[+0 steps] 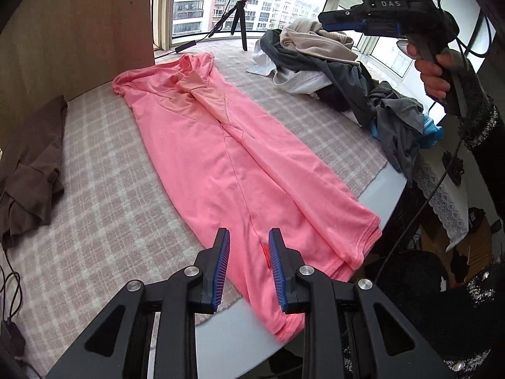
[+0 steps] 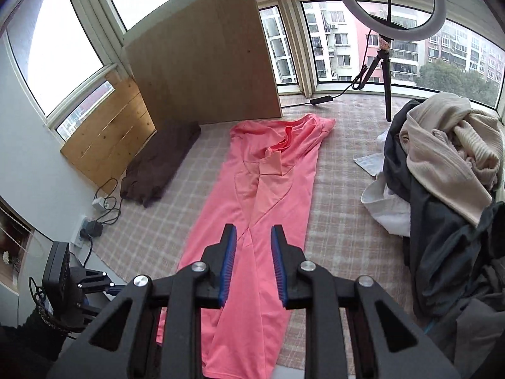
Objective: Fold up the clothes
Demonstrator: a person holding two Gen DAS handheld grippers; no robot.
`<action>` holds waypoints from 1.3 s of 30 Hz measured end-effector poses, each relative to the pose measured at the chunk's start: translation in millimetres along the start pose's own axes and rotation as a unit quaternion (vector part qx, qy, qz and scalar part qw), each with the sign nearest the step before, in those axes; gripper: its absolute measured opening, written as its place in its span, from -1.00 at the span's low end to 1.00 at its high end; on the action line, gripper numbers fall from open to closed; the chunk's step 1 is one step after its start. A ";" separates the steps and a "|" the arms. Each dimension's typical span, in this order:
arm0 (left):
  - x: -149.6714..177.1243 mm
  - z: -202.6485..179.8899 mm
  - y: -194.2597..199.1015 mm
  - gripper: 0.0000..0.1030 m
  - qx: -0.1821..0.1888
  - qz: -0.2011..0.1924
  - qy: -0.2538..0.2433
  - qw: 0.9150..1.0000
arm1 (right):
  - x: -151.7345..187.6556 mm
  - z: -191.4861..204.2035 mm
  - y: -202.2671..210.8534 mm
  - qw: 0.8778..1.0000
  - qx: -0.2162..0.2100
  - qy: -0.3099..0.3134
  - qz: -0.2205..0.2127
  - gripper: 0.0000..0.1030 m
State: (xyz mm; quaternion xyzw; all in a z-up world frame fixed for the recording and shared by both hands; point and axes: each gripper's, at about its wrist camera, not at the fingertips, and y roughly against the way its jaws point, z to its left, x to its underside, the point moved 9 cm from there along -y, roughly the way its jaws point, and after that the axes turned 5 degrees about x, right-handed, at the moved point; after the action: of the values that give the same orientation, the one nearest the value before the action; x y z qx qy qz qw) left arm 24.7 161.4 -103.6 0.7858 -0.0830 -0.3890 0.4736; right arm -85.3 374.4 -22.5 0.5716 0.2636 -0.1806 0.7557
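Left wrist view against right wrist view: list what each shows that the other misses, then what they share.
Only the left wrist view shows the right gripper held high in a hand, the near hem of the pink shirt hanging over the table edge, and a blue cloth.

Only the right wrist view shows the power strip, the left-side window, and the ring light's full circle.

Both show the pink shirt laid lengthwise, the brown garment, the clothes pile, the wooden board, the tripod, and open jaws.
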 end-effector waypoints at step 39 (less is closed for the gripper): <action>-267.1 180.1 -181.9 -0.97 -0.130 -0.045 0.124 0.983 | -148.9 -125.0 -301.9 0.988 -0.069 -0.026 0.135 -0.01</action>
State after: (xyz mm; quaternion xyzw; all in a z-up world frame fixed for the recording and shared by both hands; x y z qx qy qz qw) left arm -325.5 270.0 -153.3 0.7627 0.0633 -0.3167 0.5603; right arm -401.2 405.2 -190.4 0.5433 0.1761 -0.0727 0.8177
